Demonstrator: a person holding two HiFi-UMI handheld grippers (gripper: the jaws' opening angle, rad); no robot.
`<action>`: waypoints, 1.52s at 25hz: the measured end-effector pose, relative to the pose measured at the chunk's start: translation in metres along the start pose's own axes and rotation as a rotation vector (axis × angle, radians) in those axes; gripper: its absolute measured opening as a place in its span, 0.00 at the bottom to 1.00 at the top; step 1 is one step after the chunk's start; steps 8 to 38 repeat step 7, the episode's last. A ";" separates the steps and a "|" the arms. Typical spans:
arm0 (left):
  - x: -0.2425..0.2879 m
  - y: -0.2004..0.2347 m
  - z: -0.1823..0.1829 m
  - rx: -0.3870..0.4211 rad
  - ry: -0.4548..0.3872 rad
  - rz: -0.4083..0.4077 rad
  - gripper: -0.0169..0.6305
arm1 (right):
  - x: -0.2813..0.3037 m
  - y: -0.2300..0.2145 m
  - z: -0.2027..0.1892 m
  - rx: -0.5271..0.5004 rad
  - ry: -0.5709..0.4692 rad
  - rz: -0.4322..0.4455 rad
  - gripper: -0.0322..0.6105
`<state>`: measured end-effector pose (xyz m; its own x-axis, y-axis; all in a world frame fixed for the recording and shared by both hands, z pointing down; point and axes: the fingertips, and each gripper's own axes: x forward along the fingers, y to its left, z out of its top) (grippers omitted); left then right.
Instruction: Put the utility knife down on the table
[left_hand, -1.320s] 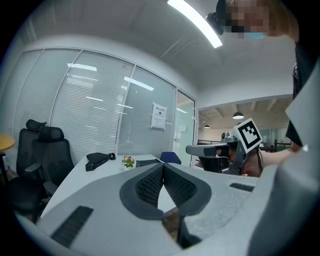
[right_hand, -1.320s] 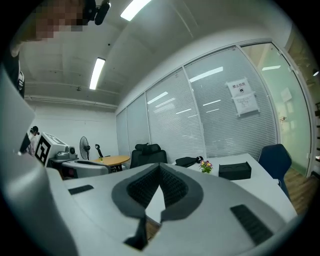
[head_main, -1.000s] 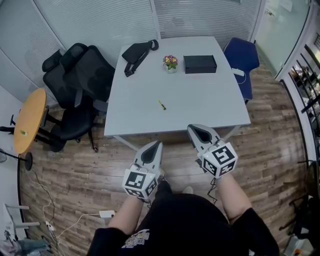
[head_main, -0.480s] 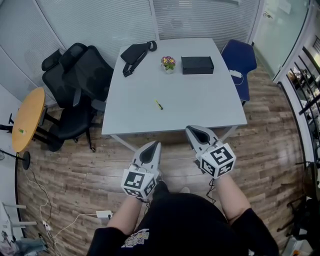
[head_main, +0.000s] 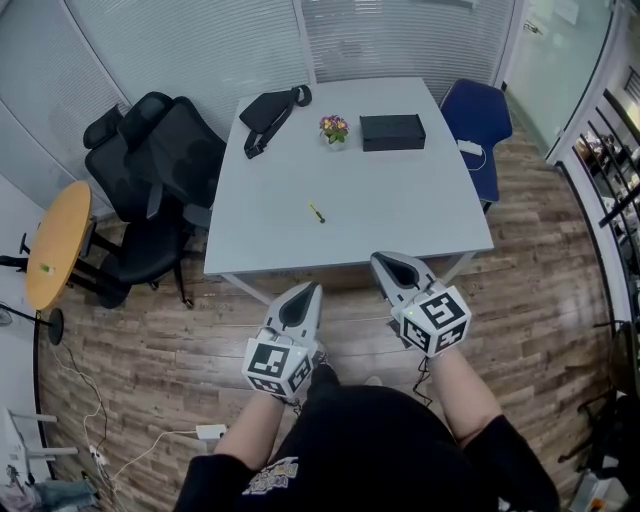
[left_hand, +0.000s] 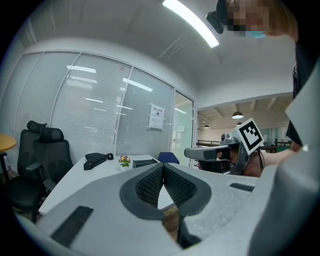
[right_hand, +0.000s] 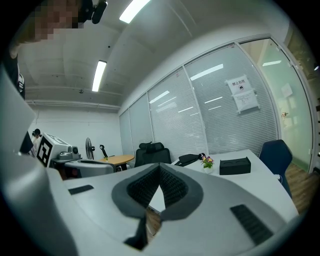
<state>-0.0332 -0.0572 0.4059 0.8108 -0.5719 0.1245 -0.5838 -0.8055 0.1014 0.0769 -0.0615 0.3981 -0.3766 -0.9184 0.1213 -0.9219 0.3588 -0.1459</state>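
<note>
The utility knife (head_main: 317, 212) lies flat on the table (head_main: 420, 215), a little left of centre and nearer the front edge than the back. The left gripper (head_main: 312, 290) and right gripper (head_main: 384, 262) hang short of that front edge, each with its 2 jaws pressed together on nothing. The knife looks light, stiff, slim and probably smooth-sided, so I would pinch it across mid-handle; the blade end is too small to tell.
</note>
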 end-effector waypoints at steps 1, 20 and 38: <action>0.000 -0.001 0.001 0.001 0.000 -0.001 0.03 | 0.000 -0.001 0.000 0.002 0.000 0.000 0.05; 0.003 0.002 0.004 0.008 0.000 -0.003 0.03 | 0.003 -0.002 0.002 0.005 -0.003 0.001 0.05; 0.003 0.002 0.004 0.008 0.000 -0.003 0.03 | 0.003 -0.002 0.002 0.005 -0.003 0.001 0.05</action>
